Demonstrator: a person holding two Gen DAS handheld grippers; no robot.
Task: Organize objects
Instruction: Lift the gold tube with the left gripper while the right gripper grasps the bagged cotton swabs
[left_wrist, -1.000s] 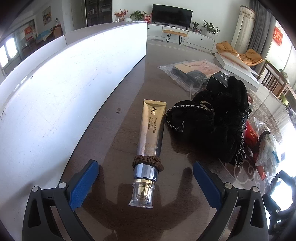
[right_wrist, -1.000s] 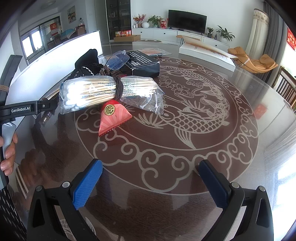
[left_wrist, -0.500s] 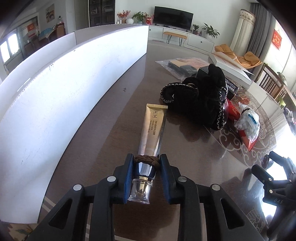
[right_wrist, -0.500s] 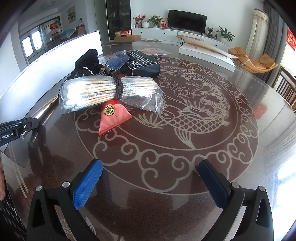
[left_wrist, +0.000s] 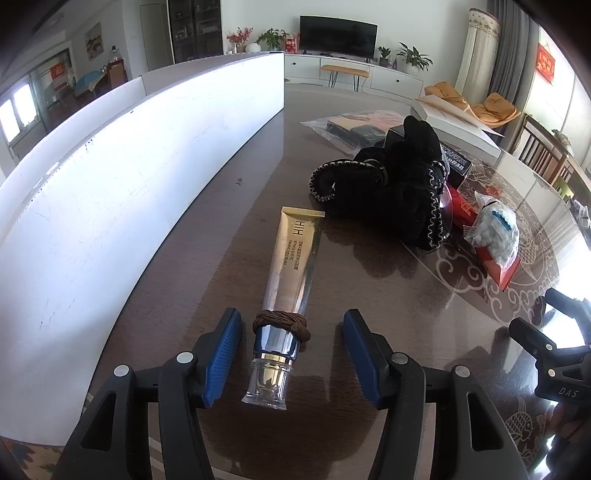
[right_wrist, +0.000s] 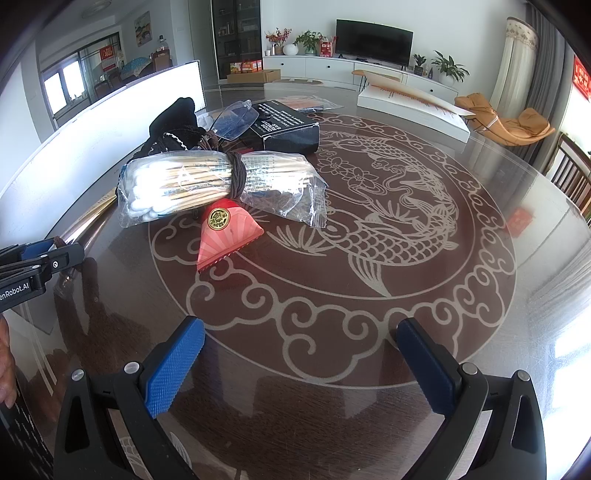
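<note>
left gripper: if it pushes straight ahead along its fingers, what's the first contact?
The gold cream tube. Its clear cap end already lies between the left gripper fingers, which have just been opening and stand apart from it. Going on, they would probably slide along it or meet the table; depth is unclear.

On my left wrist view the tube (left_wrist: 291, 266) lies lengthwise on the table (left_wrist: 369, 295), its cap end between my left gripper (left_wrist: 291, 354) pads without touching them. A board (left_wrist: 110, 192) stands to its left, a fabric heap (left_wrist: 399, 184) beyond it to the right. On my right view, the swab bag (right_wrist: 207, 184) rests on a fan-shaped piece (right_wrist: 225, 232), with a box (right_wrist: 284, 125) behind.
</note>
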